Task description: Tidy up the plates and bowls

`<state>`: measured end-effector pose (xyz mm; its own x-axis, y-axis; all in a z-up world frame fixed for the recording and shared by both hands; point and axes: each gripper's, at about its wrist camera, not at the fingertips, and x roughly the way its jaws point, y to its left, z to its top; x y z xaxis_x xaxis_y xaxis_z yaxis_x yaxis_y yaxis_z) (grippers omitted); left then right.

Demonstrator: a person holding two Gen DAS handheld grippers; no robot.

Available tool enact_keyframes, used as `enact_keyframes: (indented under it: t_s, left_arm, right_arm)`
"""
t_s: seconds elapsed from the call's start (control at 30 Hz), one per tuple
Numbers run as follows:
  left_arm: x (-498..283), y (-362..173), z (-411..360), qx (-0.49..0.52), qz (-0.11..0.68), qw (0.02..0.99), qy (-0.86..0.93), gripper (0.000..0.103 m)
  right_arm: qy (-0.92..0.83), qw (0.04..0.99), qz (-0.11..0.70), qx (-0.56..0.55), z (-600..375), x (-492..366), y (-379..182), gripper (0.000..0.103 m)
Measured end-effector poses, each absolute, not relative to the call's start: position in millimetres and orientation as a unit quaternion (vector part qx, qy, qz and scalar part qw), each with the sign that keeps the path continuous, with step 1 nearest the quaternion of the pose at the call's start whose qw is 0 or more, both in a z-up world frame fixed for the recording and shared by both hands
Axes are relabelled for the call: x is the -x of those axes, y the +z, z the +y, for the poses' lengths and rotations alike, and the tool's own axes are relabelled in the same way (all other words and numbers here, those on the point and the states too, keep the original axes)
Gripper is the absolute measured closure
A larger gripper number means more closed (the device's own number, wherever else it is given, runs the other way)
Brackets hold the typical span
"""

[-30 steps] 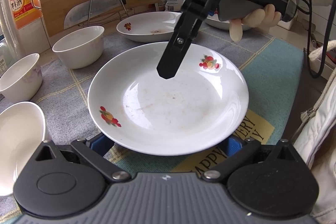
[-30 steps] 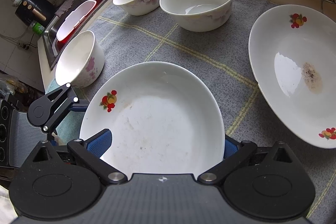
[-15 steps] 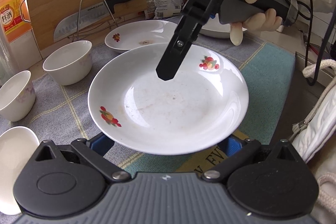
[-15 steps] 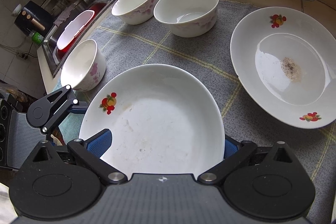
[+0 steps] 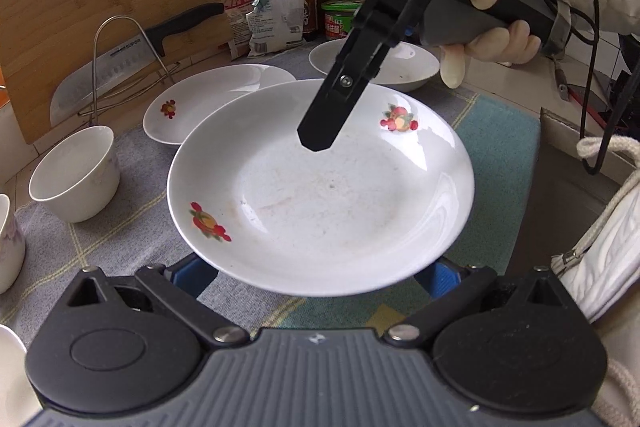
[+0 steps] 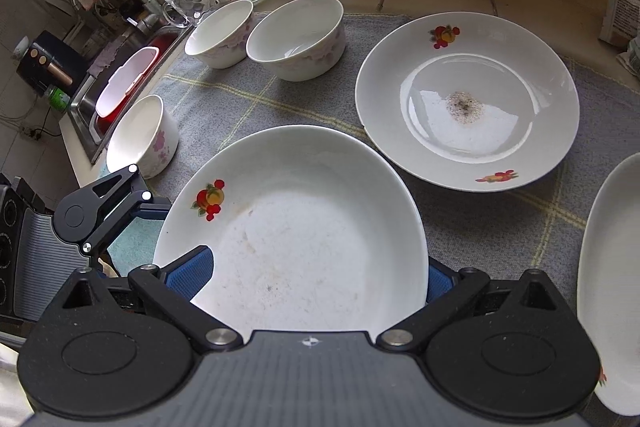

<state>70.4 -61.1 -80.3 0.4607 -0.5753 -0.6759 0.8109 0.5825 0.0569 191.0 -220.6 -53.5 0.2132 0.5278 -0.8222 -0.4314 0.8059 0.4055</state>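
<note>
Your left gripper (image 5: 316,273) is clenched on the plate (image 5: 320,195). The rim overhangs both blue pads (image 5: 192,273), and the plate sits clear of the mat (image 6: 280,99), above its near edge. The plate also lies between the pads of your right gripper (image 6: 312,275). In the left wrist view, one of that gripper's black fingers (image 5: 320,131) reaches over the plate's hollow, and you cannot tell whether it is clamping. Your gloved hand (image 5: 500,27) is wrapped around its handle.

The plate is glossy white, round and shallow, with two fruit prints on the rim and faint brownish smears inside. A matching second plate (image 6: 468,103) lies toward the mat's far edge, with a patch of dark specks at its centre. A third plate (image 6: 608,287) pokes in at the right edge. Two empty white bowls (image 6: 296,35) stand side by side at the far left corner, and another bowl (image 6: 140,135) stands at the left edge. The mat is grey woven cloth with yellow check lines.
</note>
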Motion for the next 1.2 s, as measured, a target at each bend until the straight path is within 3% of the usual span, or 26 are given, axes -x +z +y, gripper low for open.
enact_keyframes:
  t_s: [1.2]
  left_arm:
    - [-120,-76,-236,-0.214,0.289,0.805,-0.472,0.001]
  right_arm:
    - [0.229,0.822,0.514,-0.086,-408,-191,-48,0.000]
